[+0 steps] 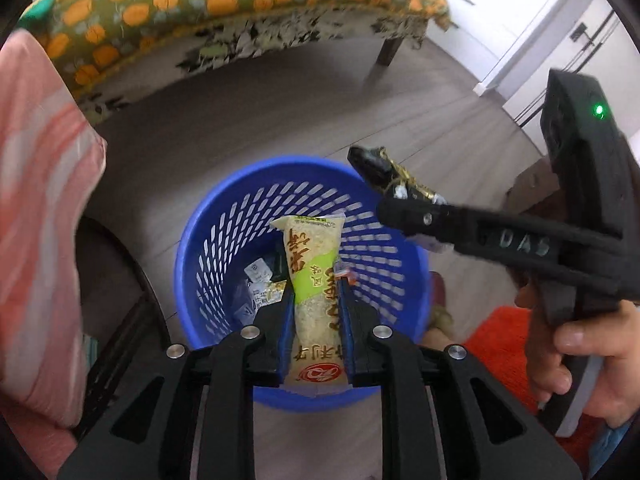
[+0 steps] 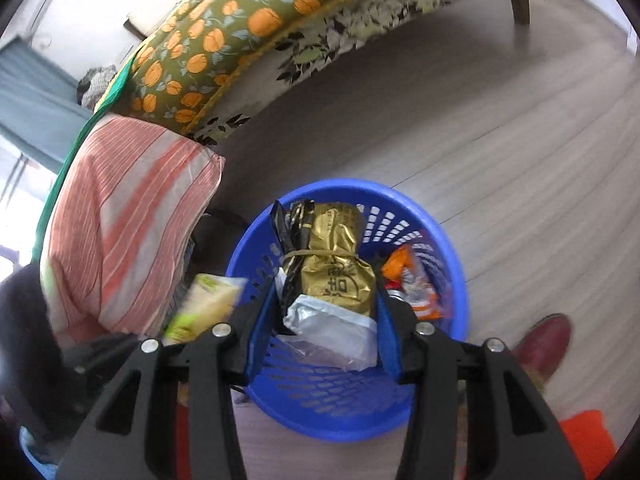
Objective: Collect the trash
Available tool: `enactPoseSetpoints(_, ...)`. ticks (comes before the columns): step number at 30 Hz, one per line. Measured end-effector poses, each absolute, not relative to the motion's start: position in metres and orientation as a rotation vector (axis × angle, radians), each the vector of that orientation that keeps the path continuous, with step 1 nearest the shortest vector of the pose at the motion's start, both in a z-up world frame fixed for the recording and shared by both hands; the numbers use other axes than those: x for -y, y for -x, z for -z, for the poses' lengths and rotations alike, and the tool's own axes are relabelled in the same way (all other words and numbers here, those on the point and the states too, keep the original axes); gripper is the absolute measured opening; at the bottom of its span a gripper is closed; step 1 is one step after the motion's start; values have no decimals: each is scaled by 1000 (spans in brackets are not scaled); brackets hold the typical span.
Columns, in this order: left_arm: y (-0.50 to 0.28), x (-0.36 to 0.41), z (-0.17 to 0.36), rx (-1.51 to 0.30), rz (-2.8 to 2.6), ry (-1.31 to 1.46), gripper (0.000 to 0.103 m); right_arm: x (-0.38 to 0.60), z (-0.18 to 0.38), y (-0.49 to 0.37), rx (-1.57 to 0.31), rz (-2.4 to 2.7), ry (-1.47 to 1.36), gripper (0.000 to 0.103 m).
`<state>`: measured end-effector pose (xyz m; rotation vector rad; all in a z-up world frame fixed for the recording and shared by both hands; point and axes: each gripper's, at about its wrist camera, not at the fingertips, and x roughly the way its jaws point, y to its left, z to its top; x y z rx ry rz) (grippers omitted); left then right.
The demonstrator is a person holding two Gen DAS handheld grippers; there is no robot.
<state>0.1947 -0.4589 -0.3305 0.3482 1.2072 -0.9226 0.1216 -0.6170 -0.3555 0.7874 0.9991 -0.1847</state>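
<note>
My left gripper (image 1: 316, 284) is shut on a yellow-green snack packet (image 1: 316, 264), which stands upright between the blue pads (image 1: 286, 320) right over a blue perforated basket (image 1: 188, 248). Small wrappers (image 1: 256, 280) lie at the basket's bottom. My right gripper (image 2: 328, 286) is shut on a gold packet (image 2: 340, 272) bundled by a rubber band with black and silvery wrapping, held above the same basket (image 2: 460, 292). An orange wrapper (image 2: 412, 280) lies inside it. In the left wrist view the right gripper (image 1: 384, 184) hangs over the basket's far right rim. The snack packet (image 2: 204, 304) shows blurred at the left of the right wrist view.
A bed or sofa with an orange-patterned green cover (image 1: 200, 0) spans the back, with its wooden leg (image 1: 390, 50) on the grey wood floor. A pink striped cushion (image 2: 120, 216) hangs at the left. A hand (image 1: 568, 360), a red shoe (image 2: 544, 340) and an orange rug (image 1: 500, 340) are at the right.
</note>
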Motion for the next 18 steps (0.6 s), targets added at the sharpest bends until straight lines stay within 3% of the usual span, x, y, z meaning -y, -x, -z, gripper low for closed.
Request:
enactPoseSetpoints(3,-205,458,348,-1215,899,-346,62,627,375,-126,-986,199,-846,80)
enactPoseSetpoints(4,-204,455,347,-1204,887,-337,70,629,376,-125,-981,209,-852,80)
enactPoseSetpoints(7,-199,444,337,-1174,869,-305,76,636,370,-117,-960,241,-848,82)
enactPoseSetpoints(9,-191,438,323,-1152,881,-278,80,641,354,-108,-932,274,-839,89)
enactPoseSetpoints(13,-163,424,275,-999,847,-264,97,635,309,-91,-911,328,-745,98)
enactPoseSetpoints(18,-127,400,230,-906,874,-251,98,597,243,-44,-904,457,-500,98)
